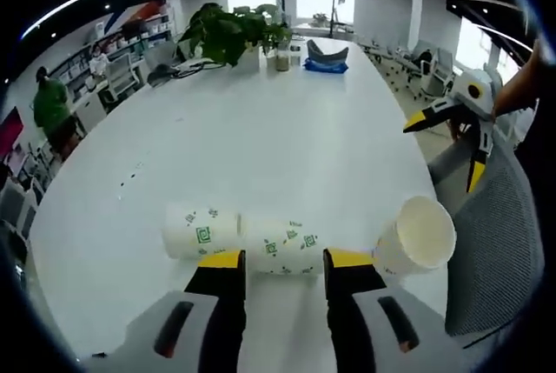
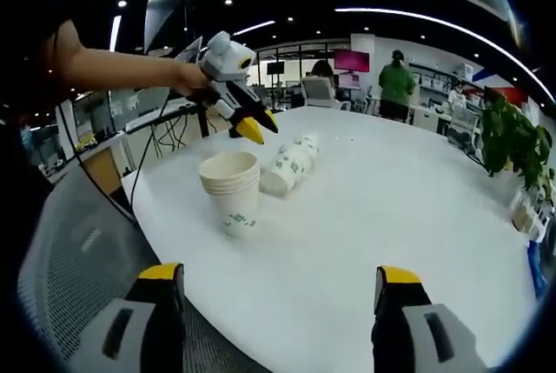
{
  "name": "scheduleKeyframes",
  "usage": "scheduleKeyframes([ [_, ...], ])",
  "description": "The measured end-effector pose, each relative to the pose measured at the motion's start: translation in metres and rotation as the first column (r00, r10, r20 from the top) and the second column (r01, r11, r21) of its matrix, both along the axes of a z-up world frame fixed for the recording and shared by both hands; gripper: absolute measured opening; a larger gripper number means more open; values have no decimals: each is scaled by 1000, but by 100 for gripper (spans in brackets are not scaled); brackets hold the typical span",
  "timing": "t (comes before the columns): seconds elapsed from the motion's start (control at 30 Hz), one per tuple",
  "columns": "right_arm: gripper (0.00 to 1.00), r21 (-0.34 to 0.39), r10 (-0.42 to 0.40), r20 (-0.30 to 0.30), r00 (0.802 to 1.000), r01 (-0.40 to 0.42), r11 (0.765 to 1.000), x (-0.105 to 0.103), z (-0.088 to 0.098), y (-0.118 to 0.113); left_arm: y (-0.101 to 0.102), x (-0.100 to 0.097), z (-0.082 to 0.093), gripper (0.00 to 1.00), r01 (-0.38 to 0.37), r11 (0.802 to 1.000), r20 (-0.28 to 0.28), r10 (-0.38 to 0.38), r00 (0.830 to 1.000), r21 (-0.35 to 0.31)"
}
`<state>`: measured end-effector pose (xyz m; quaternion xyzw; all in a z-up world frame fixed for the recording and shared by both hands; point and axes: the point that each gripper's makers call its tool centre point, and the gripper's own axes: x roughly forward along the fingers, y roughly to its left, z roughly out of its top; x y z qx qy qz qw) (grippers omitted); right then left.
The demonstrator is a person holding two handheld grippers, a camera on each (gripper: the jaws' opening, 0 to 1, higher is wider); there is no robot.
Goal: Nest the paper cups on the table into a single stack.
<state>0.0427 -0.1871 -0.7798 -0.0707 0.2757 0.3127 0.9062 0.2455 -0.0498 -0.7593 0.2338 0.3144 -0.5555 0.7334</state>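
Note:
Two or more white paper cups with green print lie nested on their side on the white table, just beyond the yellow tips of my left gripper, which is open and holds nothing. To their right stands an upright stack of cups near the table edge. In the right gripper view the upright stack is in front and the lying cups are behind it. The left gripper hovers above them, held by a hand. My right gripper is open and empty, well back from the cups; it also appears at the right of the left gripper view.
A grey mesh chair stands at the table edge by the upright stack. A potted plant and a dark bag sit at the table's far end. A person in green stands among desks beyond.

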Motion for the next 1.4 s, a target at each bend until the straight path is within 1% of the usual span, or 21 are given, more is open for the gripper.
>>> scheduleKeyframes([
  [0.07,91,1,1,0,1000,-1,1000,0,0,0,-1,2,-1,34,3,1000,-6,-3,1000,5],
  [0.13,91,0,1,-4,1000,-1,1000,0,-1,0,-2,9,-5,35,8,1000,-18,-8,1000,9],
  [0.27,91,-3,1,-9,1000,-1,1000,-1,-1,0,-7,11,-7,36,13,1000,-43,-13,999,2],
  [0.33,91,-6,1,-12,1000,-1,1000,-1,-2,0,-8,16,-10,36,20,1000,-53,-20,998,-5],
  [0.4,90,-7,1,-16,1000,-1,1000,-1,-2,-1,-11,14,-9,36,14,999,-88,-17,996,-32],
  [0.43,90,-9,1,-17,1000,-1,1000,-1,-3,-1,-15,17,-9,37,12,998,-105,-18,994,-57],
  [0.47,90,-10,1,-18,1000,-1,1000,-1,-3,-1,-16,18,-9,37,12,998,-111,-19,994,-63],
  [0.53,90,-9,1,-19,1000,-1,1000,-1,-4,-2,-22,12,-6,37,21,997,-125,-31,992,-78],
  [0.63,90,-10,0,-21,1000,0,1000,-1,-4,-2,-25,7,-8,35,25,997,-146,-37,989,-78],
  [0.73,90,-10,-1,-23,1000,1,1000,-1,-4,-2,-26,8,-14,34,19,997,-170,-31,985,-73],
  [0.9,90,-12,-1,-24,1000,0,1000,-1,-5,-3,-24,1,-13,29,-7,997,-197,-8,980,-78],
  [1.0,90,-12,3,-25,1000,-3,1000,-1,-6,-2,-24,-5,-14,27,-16,996,-210,-3,978,-86],
  [1.07,89,-16,6,-27,1000,-6,1000,-1,-7,-3,-23,-13,-15,26,-13,996,-221,-7,975,-87],
  [1.1,89,-16,6,-26,1000,-7,1000,-2,-7,-2,-22,-13,-17,26,-14,996,-227,-6,974,-88],
  [1.17,89,-18,7,-24,1000,-7,1000,-2,-7,-2,-20,-18,-21,23,-24,995,-256,-2,967,-96],
  [1.27,89,-20,5,-22,1000,-6,1000,-2,-6,-2,-21,-27,-21,17,-40,991,-303,-2,953,-131],
  [1.37,89,-22,4,-23,1000,-5,1000,-2,-7,-2,-22,-33,-21,10,-47,988,-314,-2,949,-150],
  [1.4,89,-22,5,-22,1000,-6,1000,-2,-7,-2,-23,-36,-20,8,-50,986,-326,-4,945,-158],
])
